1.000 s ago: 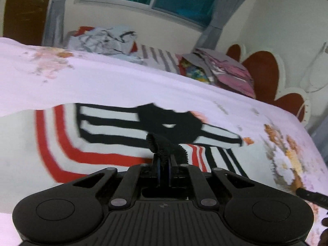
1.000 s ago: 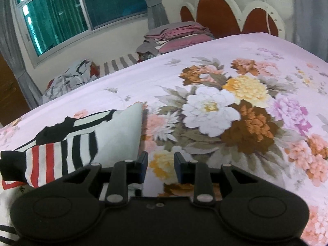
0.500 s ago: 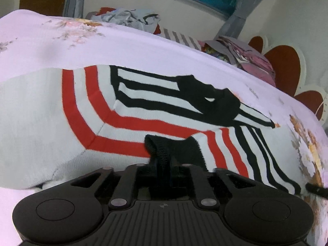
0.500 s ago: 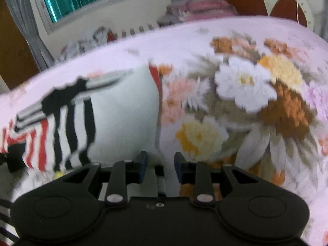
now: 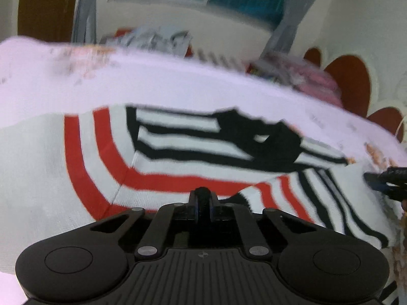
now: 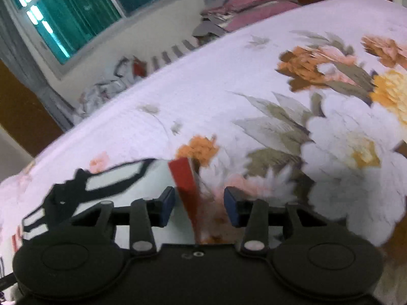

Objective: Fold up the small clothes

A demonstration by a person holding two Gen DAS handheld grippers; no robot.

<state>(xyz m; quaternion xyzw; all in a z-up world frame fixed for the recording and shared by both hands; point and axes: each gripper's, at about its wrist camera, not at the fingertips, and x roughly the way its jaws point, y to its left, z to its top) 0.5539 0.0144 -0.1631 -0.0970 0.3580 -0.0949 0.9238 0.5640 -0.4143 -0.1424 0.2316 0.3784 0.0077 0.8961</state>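
- The striped garment [image 5: 178, 152], white with red and black stripes and a black patch, lies spread on the bed in front of me; from my left wrist view it fills the middle of the picture, from near left to far right.
- In my right wrist view the same garment sits at the near left, with a red-striped edge [image 6: 185, 185] running up between the two pads.
- My left gripper [image 5: 202, 203] has its jaws pressed together at the near edge of the garment. I see black between the tips, but the blur keeps me from telling whether it is cloth or the pads themselves.
- My right gripper [image 6: 199, 206] has just been closing its jaws, yet the blue pads [image 6: 168, 204] stand apart, one on each side of the red-striped edge and not pressing on it.
- That right gripper also shows at the right edge of my left wrist view, at the garment's far right corner.
- The bedsheet [image 6: 203, 89] under it all is pale pink, with big white, orange and yellow flowers to the right.
- Beyond the far edge of the bed lie heaps of other clothes [image 6: 244, 7]: a pink pile and grey crumpled ones.
- Behind those are a window [image 6: 76, 12] with grey curtains and a red-brown scalloped headboard [image 5: 348, 81].
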